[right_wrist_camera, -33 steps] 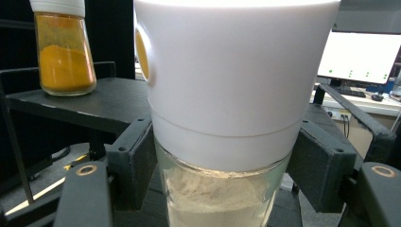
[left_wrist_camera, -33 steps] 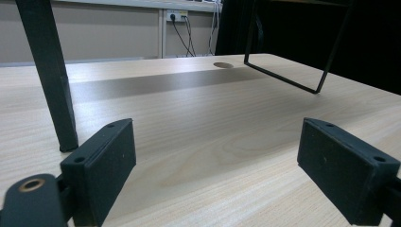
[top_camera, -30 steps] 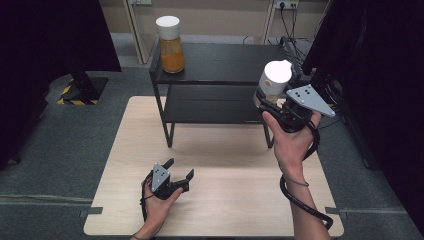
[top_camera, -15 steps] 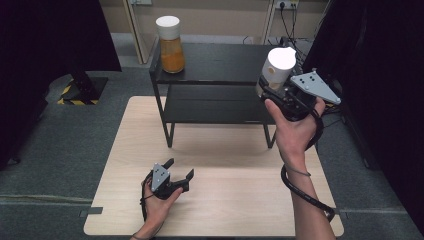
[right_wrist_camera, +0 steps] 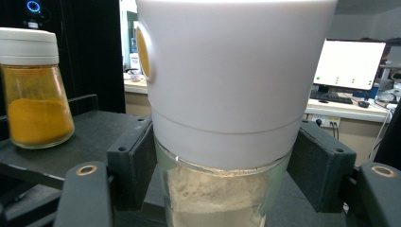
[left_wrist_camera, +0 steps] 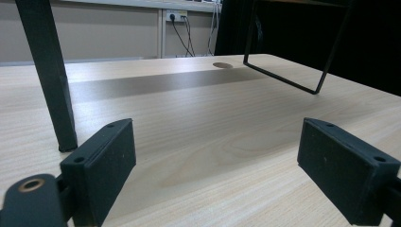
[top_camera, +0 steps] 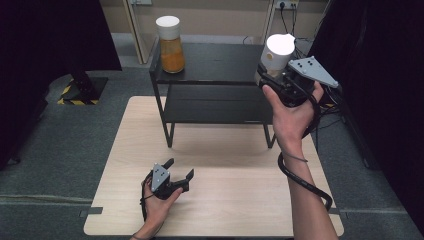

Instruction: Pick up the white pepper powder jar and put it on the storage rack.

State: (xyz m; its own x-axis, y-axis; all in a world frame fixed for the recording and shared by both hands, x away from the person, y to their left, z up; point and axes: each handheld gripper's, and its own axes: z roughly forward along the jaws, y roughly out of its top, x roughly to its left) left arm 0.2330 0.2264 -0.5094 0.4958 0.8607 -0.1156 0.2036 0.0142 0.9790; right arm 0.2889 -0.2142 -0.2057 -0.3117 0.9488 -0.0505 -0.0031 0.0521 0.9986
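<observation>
My right gripper point(top_camera: 272, 75) is shut on a glass spice jar with a white lid point(top_camera: 278, 50) and pale powder inside, held above the right end of the black shelf point(top_camera: 215, 62). In the right gripper view both pads clamp the jar's glass body point(right_wrist_camera: 222, 189) just under its lid. A second jar with orange powder point(top_camera: 171, 50) and a white lid stands on the shelf's left end; it appears again as the orange jar point(right_wrist_camera: 35, 99). My left gripper point(top_camera: 180, 170) rests on the wooden table point(top_camera: 225, 200), jaws open and nothing between the pads point(left_wrist_camera: 99, 161).
The black two-tier shelf stands at the table's far edge, its legs point(left_wrist_camera: 47, 71) reaching the tabletop. A cable point(top_camera: 300, 180) loops from the right gripper around the forearm. Grey floor surrounds the table, and dark curtains hang left and right.
The right hand has risen and moved toward the shelf top, carrying the white-lidded jar. The left gripper has stayed where it was on the table.
</observation>
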